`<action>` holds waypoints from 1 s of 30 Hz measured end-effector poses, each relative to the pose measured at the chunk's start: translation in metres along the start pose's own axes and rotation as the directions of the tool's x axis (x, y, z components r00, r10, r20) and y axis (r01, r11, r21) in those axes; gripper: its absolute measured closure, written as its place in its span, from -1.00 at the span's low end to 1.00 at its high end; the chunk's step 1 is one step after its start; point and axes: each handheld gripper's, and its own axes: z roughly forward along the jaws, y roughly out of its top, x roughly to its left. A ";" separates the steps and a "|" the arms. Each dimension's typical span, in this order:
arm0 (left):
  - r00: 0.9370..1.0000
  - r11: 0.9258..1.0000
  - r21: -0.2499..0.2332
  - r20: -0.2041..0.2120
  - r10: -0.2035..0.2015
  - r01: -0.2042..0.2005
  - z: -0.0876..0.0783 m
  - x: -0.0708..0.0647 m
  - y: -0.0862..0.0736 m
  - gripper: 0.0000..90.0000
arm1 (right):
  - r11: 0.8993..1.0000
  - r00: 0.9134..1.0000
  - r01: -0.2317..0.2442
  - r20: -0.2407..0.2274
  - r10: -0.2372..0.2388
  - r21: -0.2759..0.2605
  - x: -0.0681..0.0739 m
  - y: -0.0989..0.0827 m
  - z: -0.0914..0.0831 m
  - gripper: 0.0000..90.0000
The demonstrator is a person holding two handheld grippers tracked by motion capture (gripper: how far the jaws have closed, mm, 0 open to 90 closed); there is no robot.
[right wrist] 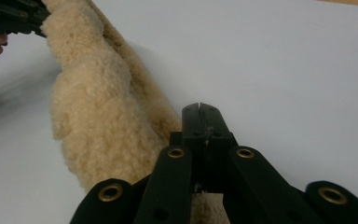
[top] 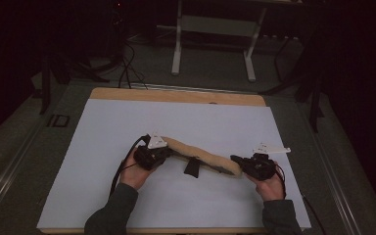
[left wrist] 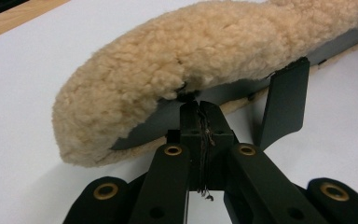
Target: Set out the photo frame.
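A dim lab or recording room: the wooden counter [top: 176, 95] is covered by a plain white sheet [top: 186, 132], cables [top: 126, 68] trail over a grey floor [top: 210, 68], and a white metal stand [top: 215, 29] sits behind against black surroundings.

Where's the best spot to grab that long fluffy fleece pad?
Probably the thin edge at either end of the fleece pad, coming in level from the side: the fluffy top is bulky, while the dark flat backing gives narrow jaws a lip to pinch.

The left gripper [left wrist: 199, 105], rising from the bottom centre, is pinching the fleece pad's [left wrist: 205, 60] dark edge; a black strap [left wrist: 285, 105] is hanging at right.
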 end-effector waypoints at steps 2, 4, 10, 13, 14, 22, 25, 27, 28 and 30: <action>1.000 1.000 0.004 0.001 0.001 -0.001 0.002 0.000 0.001 0.99 | 1.000 1.000 0.003 -0.002 -0.003 -0.002 0.001 -0.001 0.000 1.00; 1.000 1.000 0.005 0.002 0.002 -0.002 0.004 -0.001 0.003 0.99 | 1.000 1.000 0.003 -0.006 -0.003 -0.001 0.001 -0.001 -0.001 1.00; 1.000 1.000 0.008 0.006 -0.007 0.007 0.009 0.000 0.006 1.00 | 1.000 1.000 0.008 -0.014 -0.008 0.001 0.004 -0.002 -0.001 1.00; 1.000 1.000 0.010 0.009 -0.012 0.012 0.013 0.000 0.009 1.00 | 1.000 1.000 0.012 -0.028 -0.012 0.000 0.006 -0.004 -0.001 1.00; 1.000 1.000 0.010 0.009 -0.012 0.012 0.013 0.000 0.009 1.00 | 1.000 1.000 0.012 -0.028 -0.012 0.000 0.006 -0.004 -0.001 1.00; 1.000 1.000 0.012 0.019 -0.017 0.017 0.022 -0.001 0.017 1.00 | 1.000 0.998 0.014 -0.060 -0.014 -0.008 0.012 -0.008 -0.003 1.00; 1.000 1.000 0.010 0.024 -0.011 0.011 0.024 -0.002 0.021 1.00 | 1.000 0.998 0.018 -0.068 -0.019 -0.007 0.014 -0.009 -0.003 1.00; 1.000 1.000 0.005 0.030 -0.006 0.006 0.025 -0.004 0.025 1.00 | 1.000 0.997 0.022 -0.074 -0.023 -0.006 0.016 -0.010 -0.003 1.00; 1.000 1.000 0.008 0.031 -0.001 0.000 0.025 -0.005 0.026 1.00 | 1.000 0.997 0.025 -0.078 -0.025 -0.007 0.017 -0.010 -0.003 1.00; 1.000 1.000 0.004 0.031 0.004 -0.004 0.027 -0.008 0.029 1.00 | 1.000 0.996 0.028 -0.085 -0.028 -0.006 0.018 -0.011 -0.003 1.00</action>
